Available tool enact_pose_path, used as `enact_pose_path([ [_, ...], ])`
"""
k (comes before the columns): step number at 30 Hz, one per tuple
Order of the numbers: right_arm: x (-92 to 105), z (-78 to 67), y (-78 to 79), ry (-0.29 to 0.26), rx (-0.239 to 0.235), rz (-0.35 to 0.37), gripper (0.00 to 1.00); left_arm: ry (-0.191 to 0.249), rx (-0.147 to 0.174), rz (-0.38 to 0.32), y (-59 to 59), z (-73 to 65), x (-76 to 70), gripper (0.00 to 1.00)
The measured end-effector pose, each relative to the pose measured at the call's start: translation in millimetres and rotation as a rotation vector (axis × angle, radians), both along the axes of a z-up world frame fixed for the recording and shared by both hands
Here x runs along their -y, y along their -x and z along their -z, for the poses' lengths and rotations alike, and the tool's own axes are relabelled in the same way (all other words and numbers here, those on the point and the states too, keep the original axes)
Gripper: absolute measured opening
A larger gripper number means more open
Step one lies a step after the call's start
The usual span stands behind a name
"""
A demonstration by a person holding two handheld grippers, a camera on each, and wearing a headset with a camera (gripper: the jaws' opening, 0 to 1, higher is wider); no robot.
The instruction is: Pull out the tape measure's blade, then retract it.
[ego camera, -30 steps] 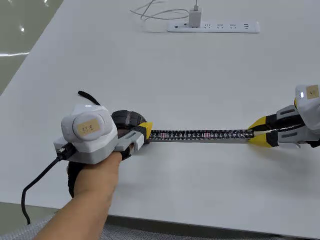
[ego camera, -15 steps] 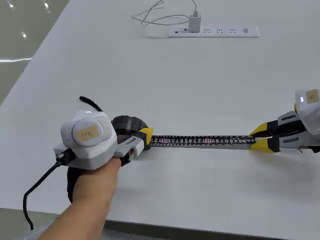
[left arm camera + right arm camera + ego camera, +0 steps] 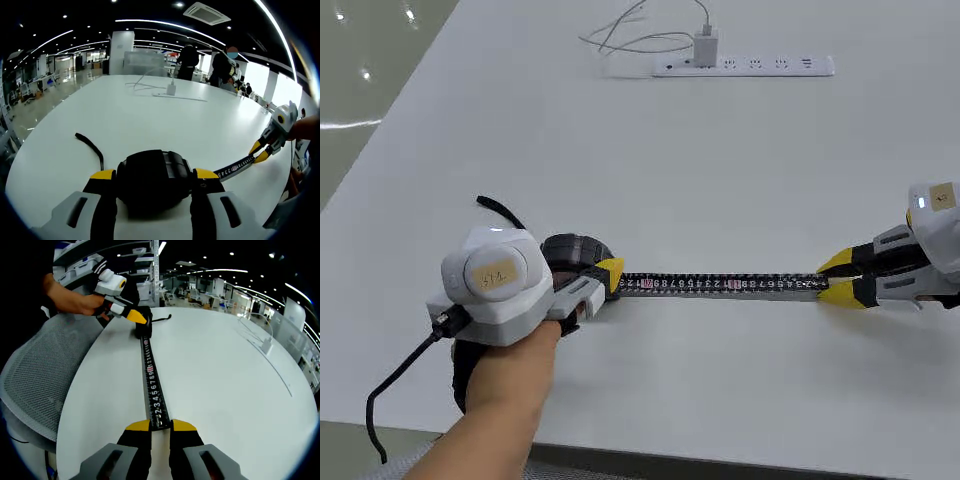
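**Tape blade out, held btwn both claws**

L claw (image 3: pixel 605 275) is clenching the tape measure (image 3: pixel 575 250). In the left gripper view the black case is sitting btwn the two yellow-tipped jaws, both pressing on its sides. The case is resting on the white surface (image 3: pixel 720 150), toward the near-left part in the head view. A person's hand (image 3: pixel 510 360) is holding this gripper from below. A black cord (image 3: pixel 390 380) is trailing from the gripper's rear over the surface edge. A short black strap (image 3: pixel 500 208) is lying on the surface just behind the case; its attached end is hidden.

The blade (image 3: pixel 720 284) is running out of the case toward the right, straight, w/ numerals facing up. Cannot tell whether it is touching the surface along its length.

R claw (image 3: pixel 832 278) is clamping the blade's far end. In the right gripper view the jaws are sitting nearly together w/ the blade end pinched btwn the yellow tips. The end hook is hidden.

At the far side of the surface a white power strip (image 3: pixel 745 67) is lying flat. A white charger (image 3: pixel 706 45) is sitting plugged in near its left end, and a white cable (image 3: pixel 630 40) is looping off to the left. All three are lying well apart from the tape measure.

In the right gripper view a grey mesh chair (image 3: pixel 35 385) is standing beside the surface edge, on the L claw's side.
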State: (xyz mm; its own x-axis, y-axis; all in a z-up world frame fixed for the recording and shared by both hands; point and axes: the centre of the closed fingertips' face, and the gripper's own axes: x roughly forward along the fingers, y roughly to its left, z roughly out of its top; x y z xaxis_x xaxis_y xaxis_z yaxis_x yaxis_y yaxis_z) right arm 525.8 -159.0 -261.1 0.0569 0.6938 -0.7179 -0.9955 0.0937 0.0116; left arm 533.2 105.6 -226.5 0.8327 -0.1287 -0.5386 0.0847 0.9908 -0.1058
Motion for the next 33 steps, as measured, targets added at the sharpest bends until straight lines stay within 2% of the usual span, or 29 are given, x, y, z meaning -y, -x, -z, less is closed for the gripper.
enact_pose_path([
  [15, -1.6, 0.9, -0.7, 0.001, 0.003, 0.000, 0.08, -0.001, 0.004, -0.001, 0.4, -0.8, 0.0, 0.53],
  [33, -19.1, -0.1, -1.5, -0.015, 0.003, -0.013, 0.08, 0.004, 0.004, 0.000, 1.5, -1.7, 0.6, 0.53],
])
